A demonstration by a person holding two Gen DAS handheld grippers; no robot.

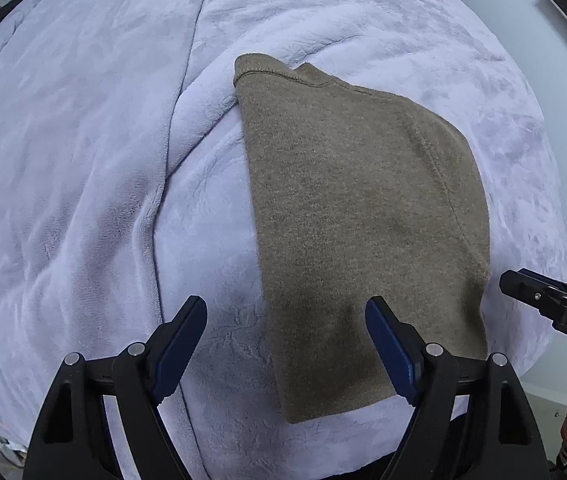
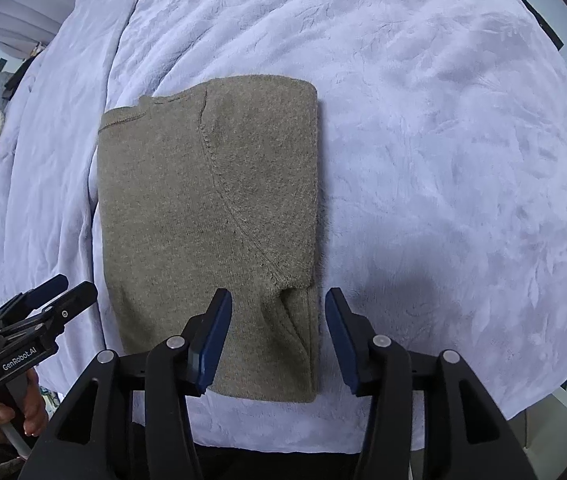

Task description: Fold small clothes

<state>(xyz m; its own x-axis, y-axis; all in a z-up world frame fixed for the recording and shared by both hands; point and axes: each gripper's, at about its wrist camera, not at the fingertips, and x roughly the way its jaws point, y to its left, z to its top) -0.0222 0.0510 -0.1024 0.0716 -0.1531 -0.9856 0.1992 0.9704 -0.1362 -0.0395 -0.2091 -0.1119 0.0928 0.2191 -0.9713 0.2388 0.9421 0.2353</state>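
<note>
The olive-brown knit garment (image 2: 207, 220) lies flat on the lavender plush blanket (image 2: 443, 160) that covers the bed, already folded lengthwise into a narrow rectangle, with the neckline at its far end and the hem nearest the camera. Both grippers hover above its near end, holding nothing. The left gripper (image 1: 285, 332) has its jaws wide, one blue pad over the knit and the other over bare blanket beside the garment's left edge. The right gripper (image 2: 277, 320) has its jaws moderately apart, straddling the near right corner where a sleeve seam makes a small pucker; nothing is pinched.

By my reading the side folds are done and released, and the step in hand is the crosswise fold. That calls for each gripper to come down on a near corner, pinch through all the layers, and carry the hem up toward the neckline without letting the tucked sleeve slip out.

The right edge is crisp and straight. Open blanket lies on the right and beyond; a raised blanket ridge (image 1: 187, 92) runs close along the left
</note>
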